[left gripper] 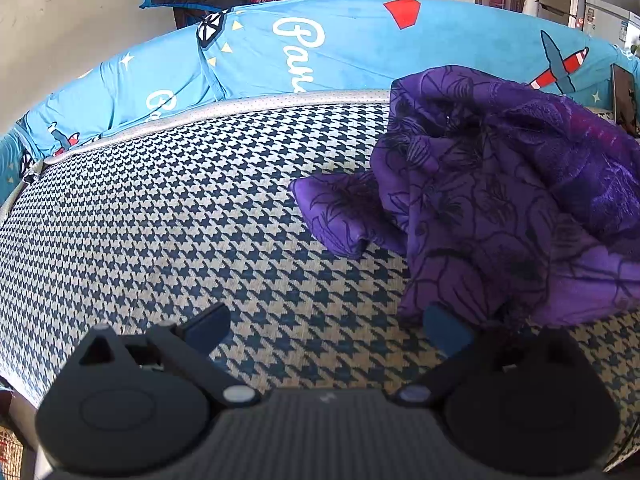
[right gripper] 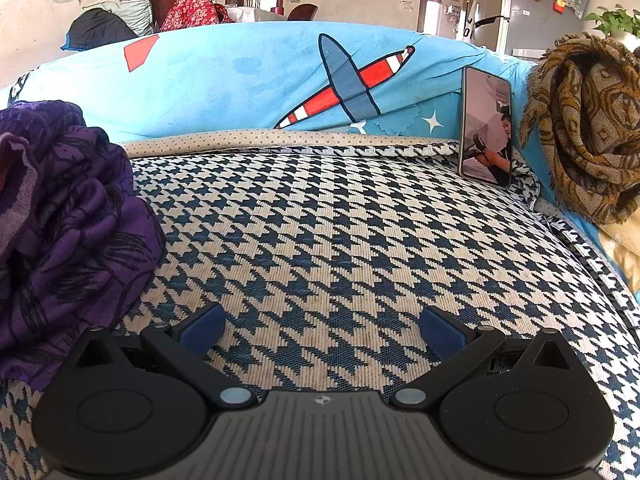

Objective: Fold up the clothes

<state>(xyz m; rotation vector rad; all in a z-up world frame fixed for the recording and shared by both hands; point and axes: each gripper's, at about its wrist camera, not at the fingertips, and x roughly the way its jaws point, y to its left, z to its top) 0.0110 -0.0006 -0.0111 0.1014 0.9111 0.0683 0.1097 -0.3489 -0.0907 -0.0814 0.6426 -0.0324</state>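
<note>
Both grippers hang low over a cushion covered in navy-and-cream houndstooth fabric (right gripper: 340,232), and neither has hold of anything. The left gripper (left gripper: 326,326) has its blue-padded fingers spread wide, and the right-hand finger pad (left gripper: 446,330) sits just at the lower hem of a crumpled purple garment (left gripper: 500,200) printed with dark floral outlines; whether the pad touches the cloth I cannot tell. That garment lies heaped on the houndstooth cushion, to the right in the left wrist view, with one loose corner flopped out toward the middle of the cushion. The right gripper (right gripper: 322,330) is likewise spread wide over bare houndstooth, and the same purple heap shows at the left edge of its view, near its left finger. Behind the cushion runs a dotted pale edging, and beyond that a light blue cover (right gripper: 248,72) printed with a red-and-white striped aeroplane and white stars. A phone (right gripper: 486,126) stands upright at the far right of the cushion, leaning against the blue cover, its screen lit. Just to the right of the phone sits a bunched brown-and-gold patterned scarf with a fringed edge (right gripper: 588,120). Farther back, a red floral cloth (right gripper: 192,6) is piled among other bedding near the wall.
</note>
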